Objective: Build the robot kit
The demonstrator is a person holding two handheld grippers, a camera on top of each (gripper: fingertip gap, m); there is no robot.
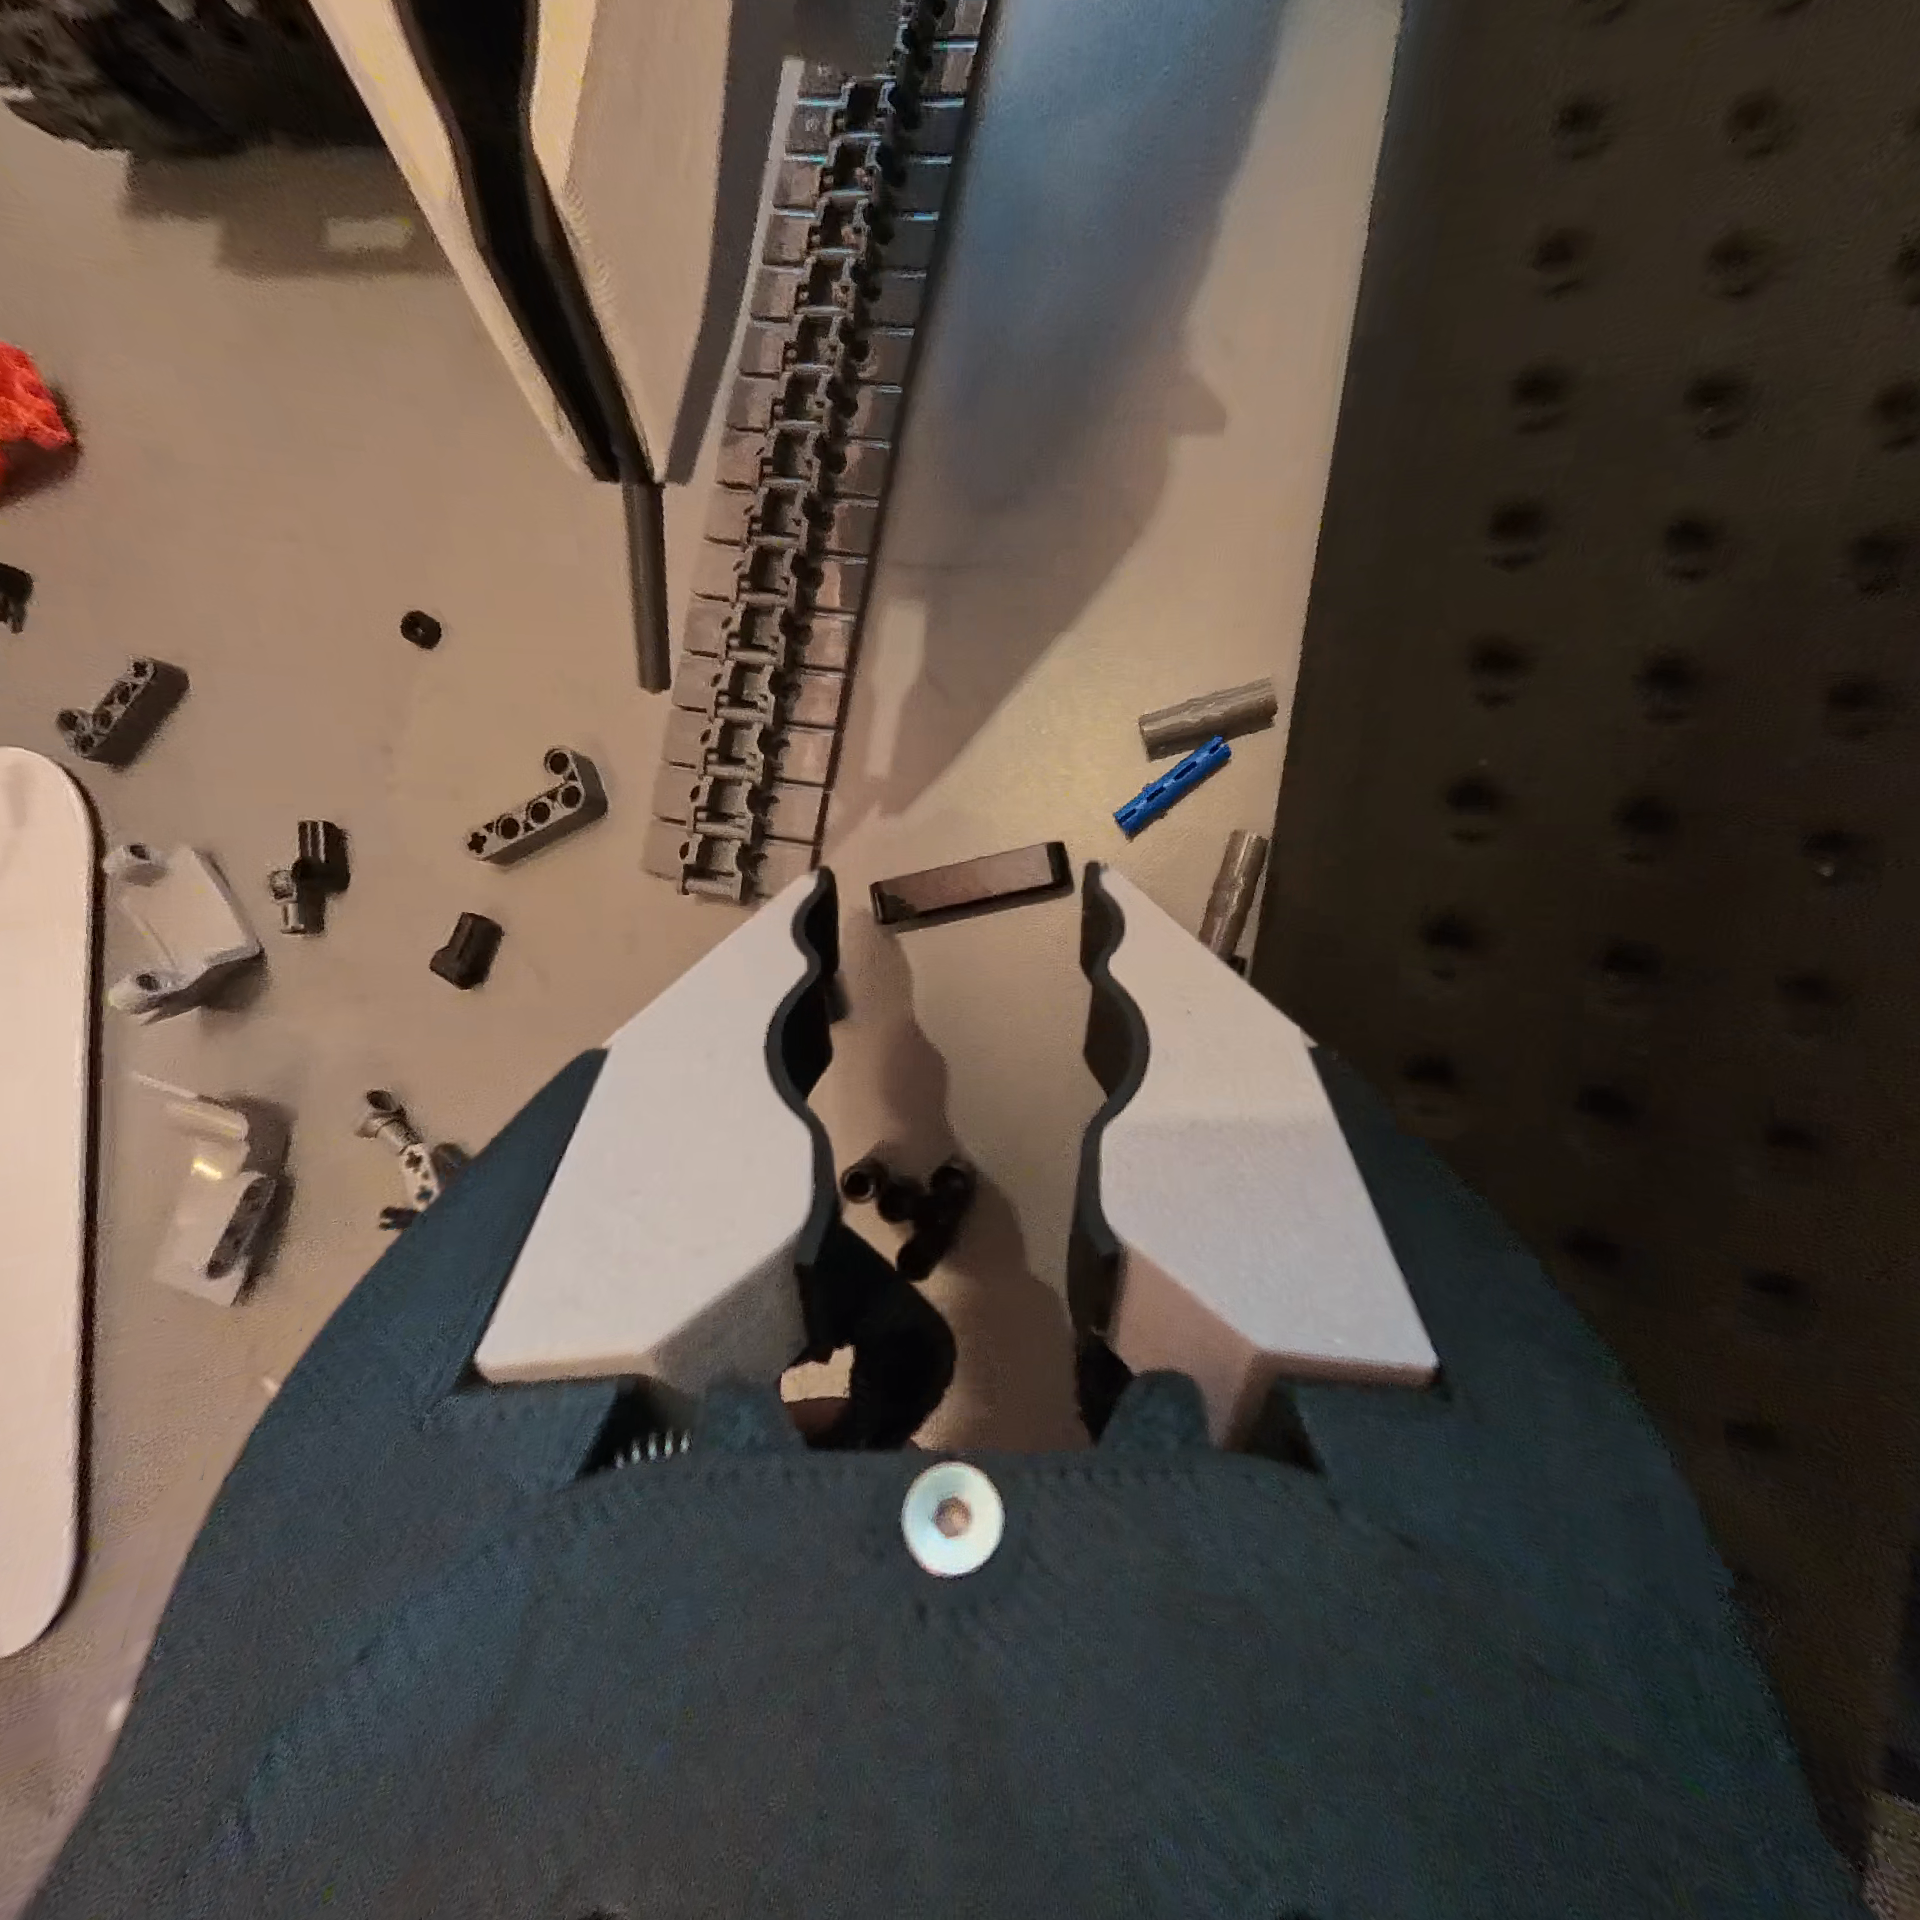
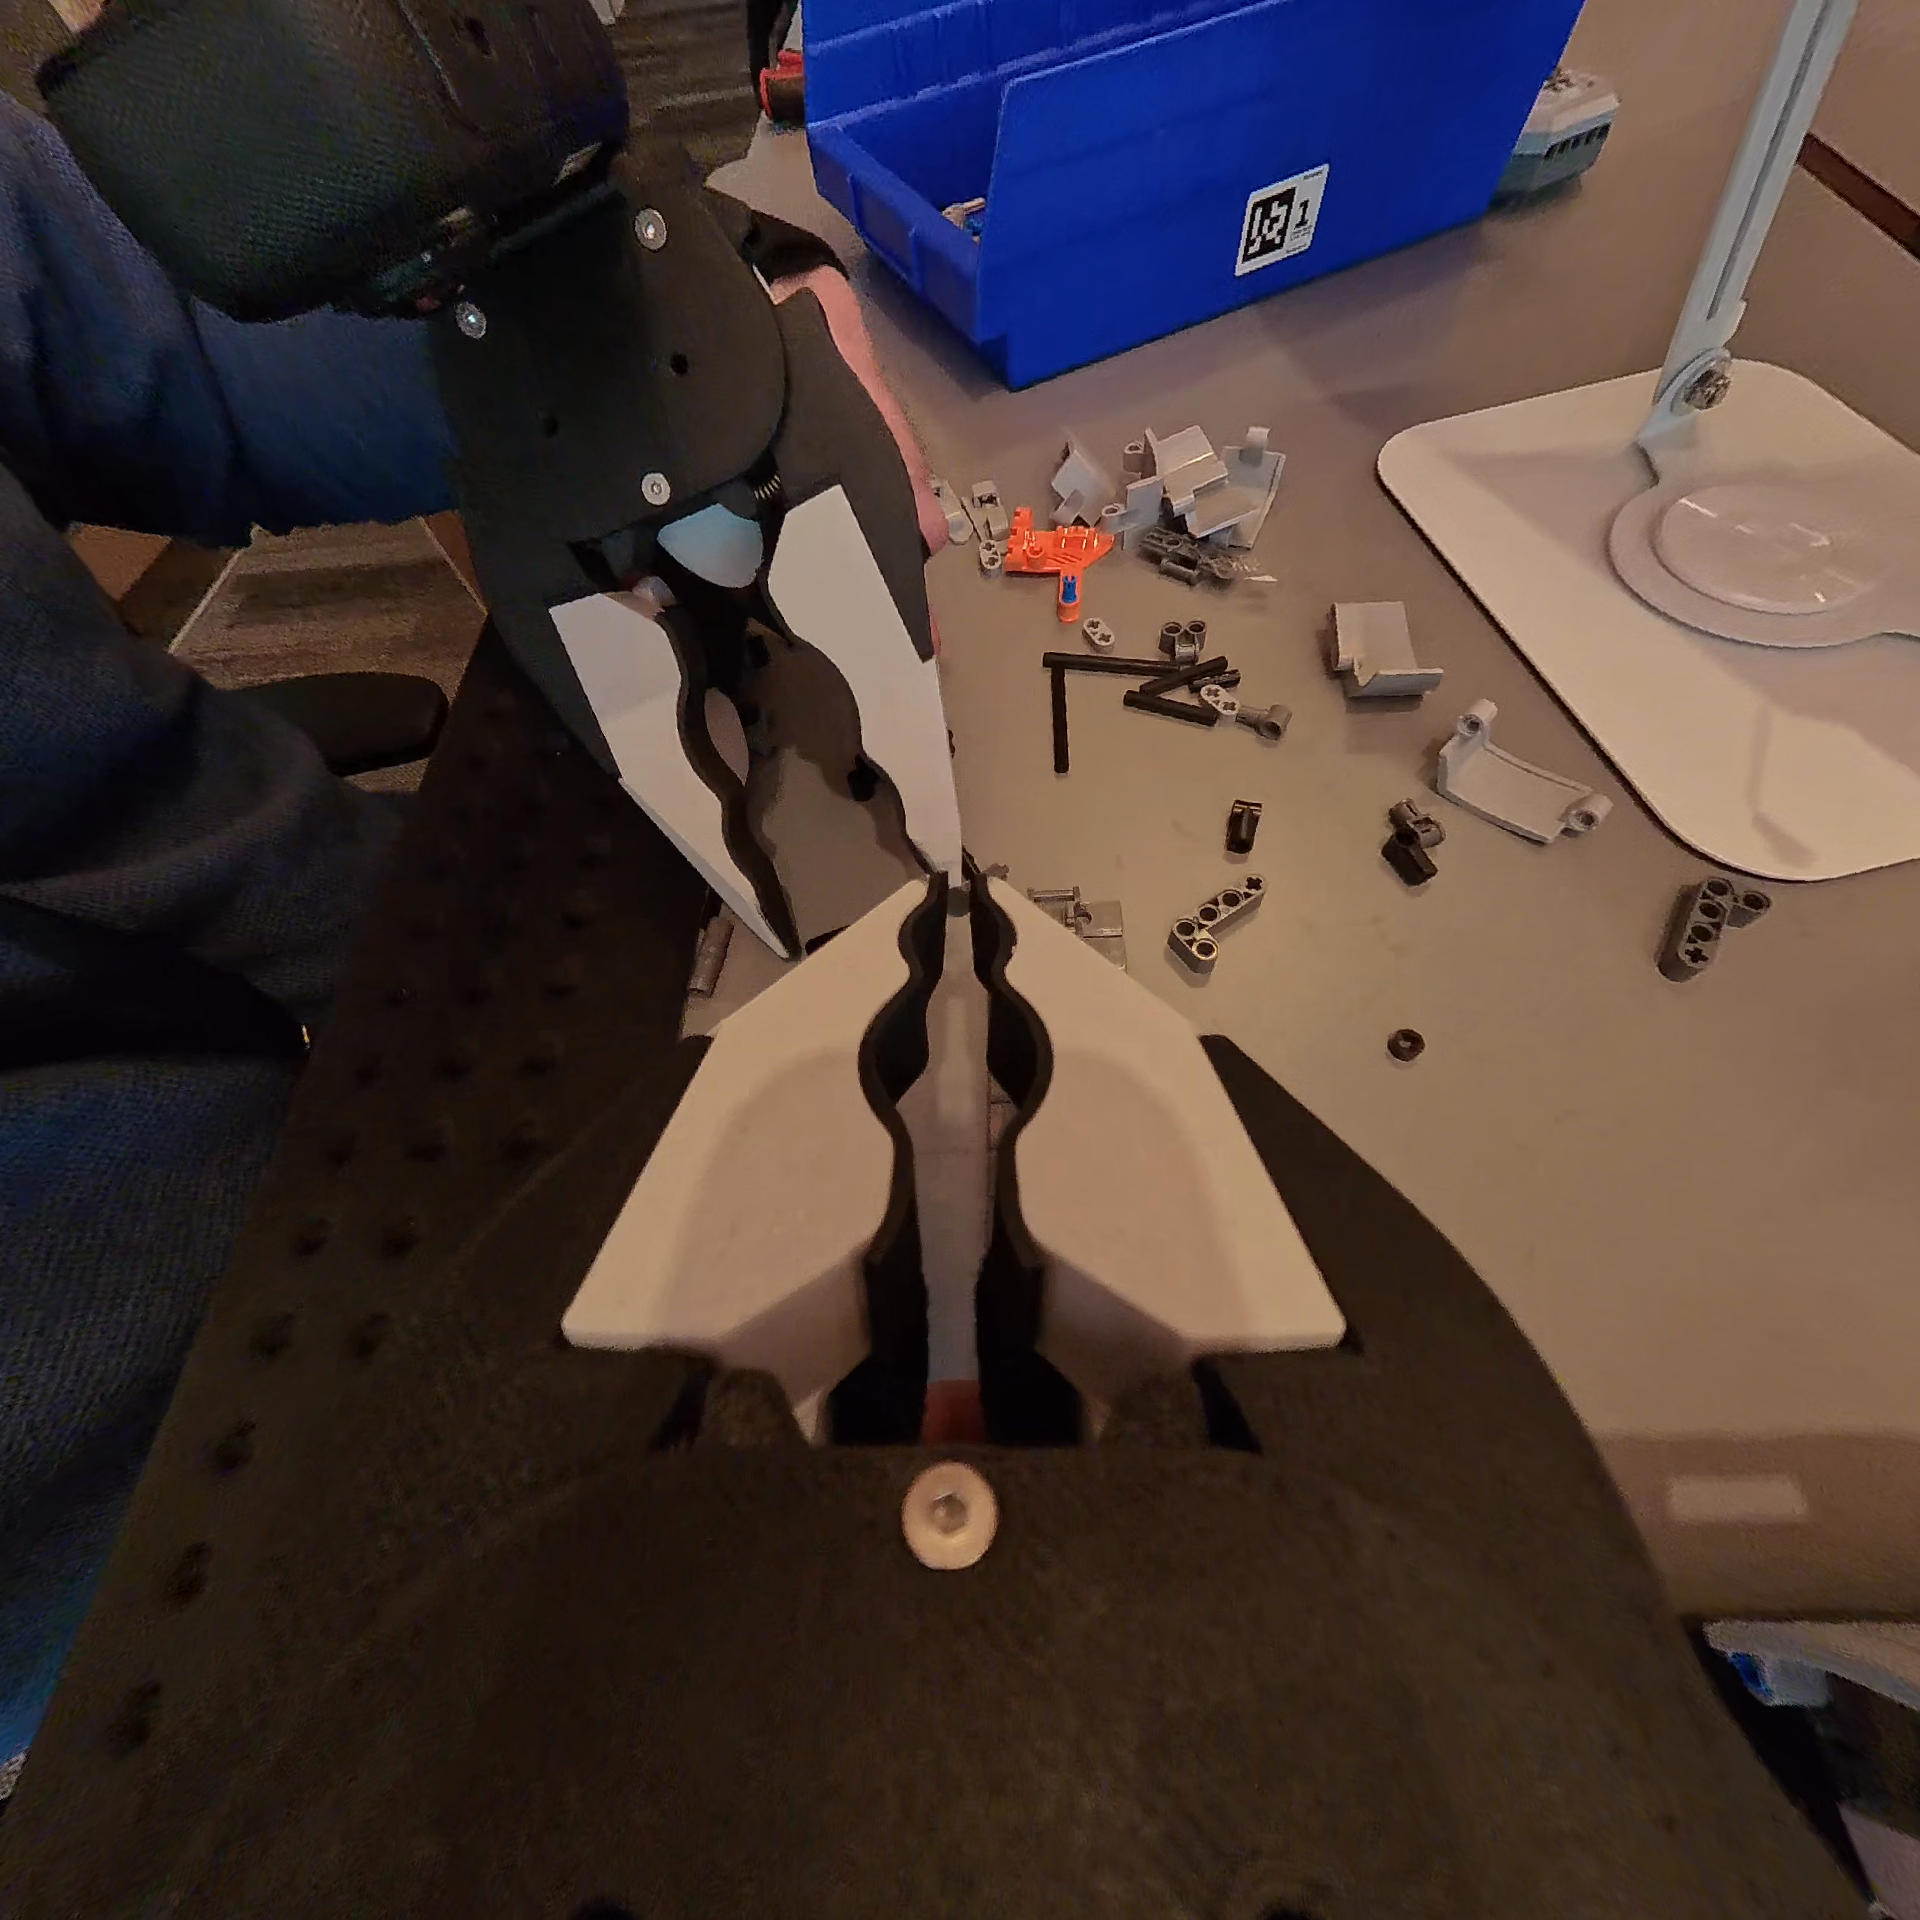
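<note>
Right jaws clamped on a grey axle; left jaws apart and empty

Your right gripper grips a long grey axle at its jaws, its free end beside the grey track chain on the bench. Your left gripper hangs open just short of a black flat bar. No assembly is visible: loose beams, pins and panels lie scattered, the blue bin beyond.
</note>
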